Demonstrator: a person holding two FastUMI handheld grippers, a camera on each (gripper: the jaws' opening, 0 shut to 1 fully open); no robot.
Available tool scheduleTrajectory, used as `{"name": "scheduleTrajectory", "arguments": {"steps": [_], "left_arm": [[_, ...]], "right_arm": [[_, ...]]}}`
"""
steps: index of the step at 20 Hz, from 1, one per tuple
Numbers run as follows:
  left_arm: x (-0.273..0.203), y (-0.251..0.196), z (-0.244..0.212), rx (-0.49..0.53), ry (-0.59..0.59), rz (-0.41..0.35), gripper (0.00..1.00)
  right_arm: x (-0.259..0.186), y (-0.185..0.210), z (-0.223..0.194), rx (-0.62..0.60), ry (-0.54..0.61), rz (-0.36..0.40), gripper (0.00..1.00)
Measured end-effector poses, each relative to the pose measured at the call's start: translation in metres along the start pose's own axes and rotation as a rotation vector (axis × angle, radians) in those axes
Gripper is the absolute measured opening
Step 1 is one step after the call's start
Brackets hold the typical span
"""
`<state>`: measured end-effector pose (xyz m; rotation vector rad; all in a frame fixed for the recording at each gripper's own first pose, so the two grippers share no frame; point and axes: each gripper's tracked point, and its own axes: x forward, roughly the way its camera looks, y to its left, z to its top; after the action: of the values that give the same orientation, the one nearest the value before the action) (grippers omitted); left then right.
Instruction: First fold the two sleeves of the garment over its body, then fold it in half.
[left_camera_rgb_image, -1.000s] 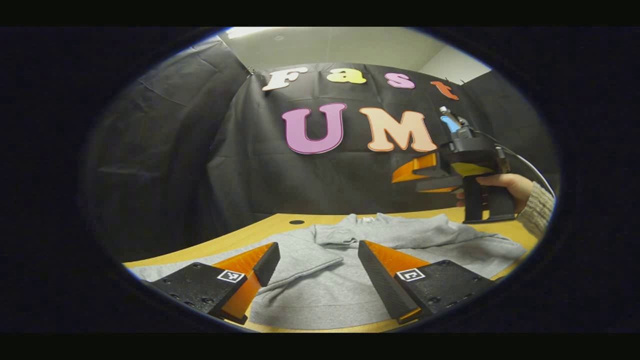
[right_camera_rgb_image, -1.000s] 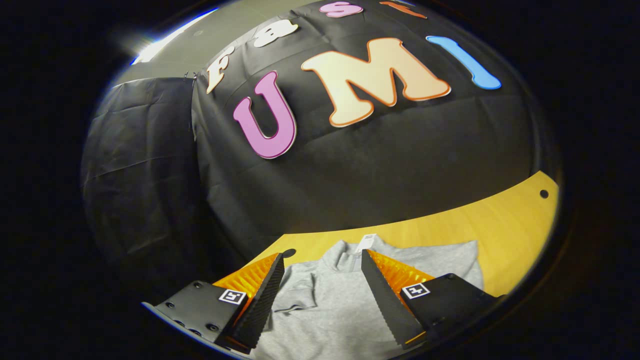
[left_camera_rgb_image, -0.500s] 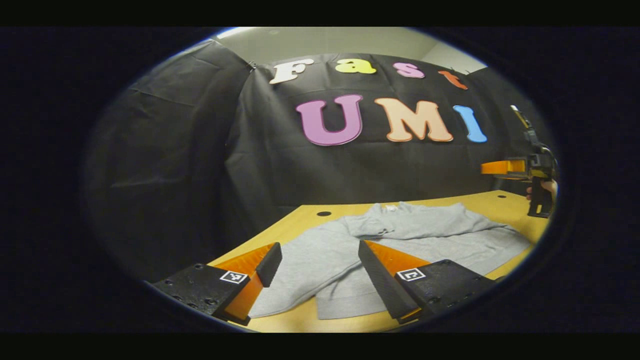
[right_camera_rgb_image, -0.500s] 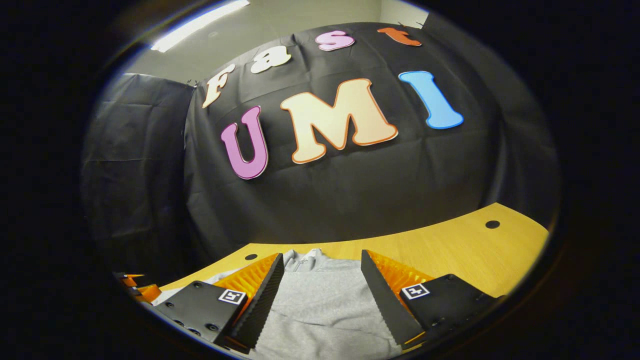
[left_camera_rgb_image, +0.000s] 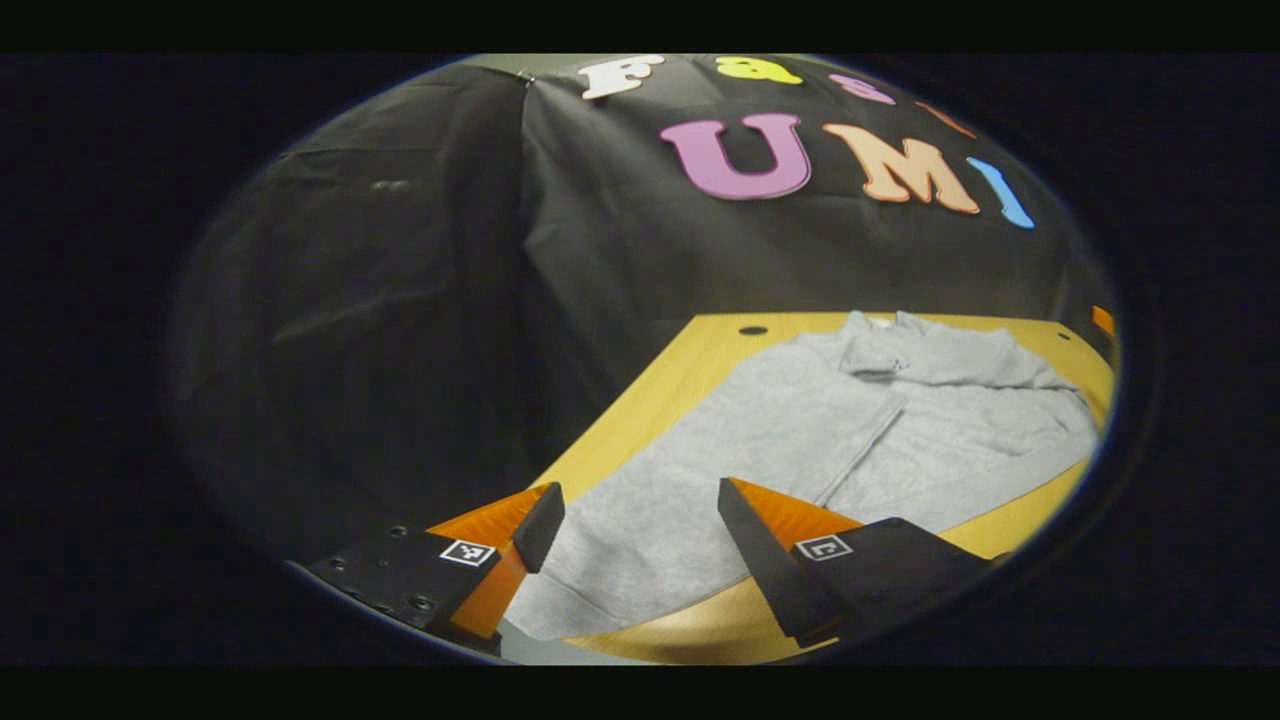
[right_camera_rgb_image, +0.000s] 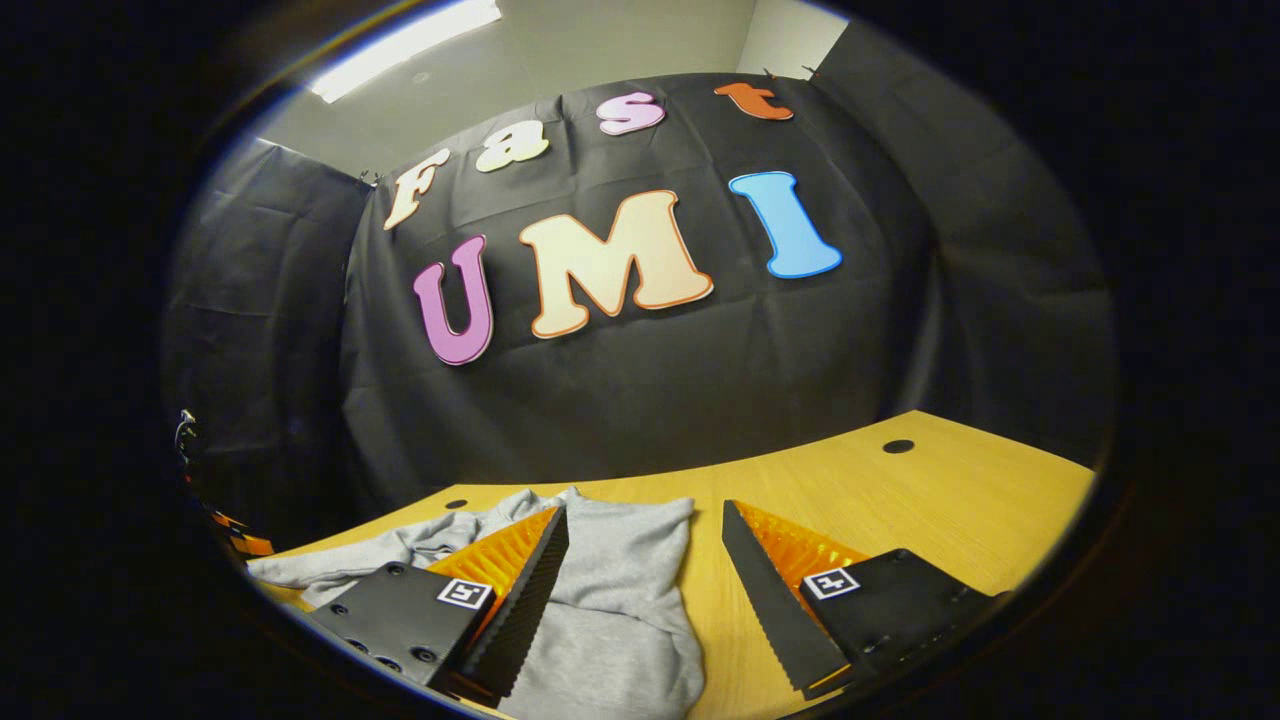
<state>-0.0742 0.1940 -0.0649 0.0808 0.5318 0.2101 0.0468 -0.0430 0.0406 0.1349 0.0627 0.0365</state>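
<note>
A grey garment (left_camera_rgb_image: 800, 440) lies flat on a yellow wooden surface (left_camera_rgb_image: 660, 390), its collar at the far end by the black cloth wall. In the left gripper view, your left tool (left_camera_rgb_image: 640, 540) hovers above the near hem, spread wide and holding nothing. In the right gripper view, your right tool (right_camera_rgb_image: 645, 590) hangs over the garment's (right_camera_rgb_image: 610, 600) right edge, also spread and empty, with bare surface (right_camera_rgb_image: 900, 500) to its right.

Both sleeves appear already folded over the body, so the half fold looks next. The risks: if you pinch only the top layer at the hem, a folded sleeve may slide out as you lift. If your two tools grip at uneven points, the fold may land crooked. Lifting too fast may drag the whole garment across the smooth surface.
</note>
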Motion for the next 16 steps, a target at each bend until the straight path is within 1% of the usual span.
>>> {"name": "scheduleTrajectory", "arguments": {"steps": [2,3,4,6,7,8,9,14,16], "left_arm": [[0.002,-0.002,-0.019,-0.02,0.064,-0.006,0.93],[0.004,0.0,-0.024,-0.022,0.09,-0.002,0.97],[0.005,0.002,-0.028,-0.023,0.109,0.005,0.93],[0.005,0.006,-0.037,-0.008,0.147,0.021,0.95],[0.006,0.009,-0.044,0.002,0.168,0.028,1.0],[0.006,0.01,-0.047,0.003,0.186,0.027,0.95],[0.006,0.008,-0.043,0.005,0.174,0.025,0.95],[0.004,0.008,-0.046,0.035,0.2,0.009,0.93],[0.005,0.006,-0.046,0.032,0.206,0.004,0.93]], "right_arm": [[-0.01,-0.014,-0.009,0.011,0.008,-0.031,0.97],[-0.013,-0.018,-0.012,0.018,0.012,-0.04,0.97],[-0.017,-0.02,-0.015,0.021,0.016,-0.044,0.97],[-0.022,-0.027,-0.021,0.022,0.015,-0.052,0.97],[-0.022,-0.03,-0.024,0.026,0.017,-0.06,0.97],[-0.023,-0.032,-0.027,0.029,0.017,-0.066,0.97],[-0.024,-0.035,-0.029,0.029,0.018,-0.074,0.97],[-0.029,-0.051,-0.037,-0.022,0.018,-0.12,0.97],[-0.029,-0.055,-0.041,-0.02,0.028,-0.128,0.97]]}}
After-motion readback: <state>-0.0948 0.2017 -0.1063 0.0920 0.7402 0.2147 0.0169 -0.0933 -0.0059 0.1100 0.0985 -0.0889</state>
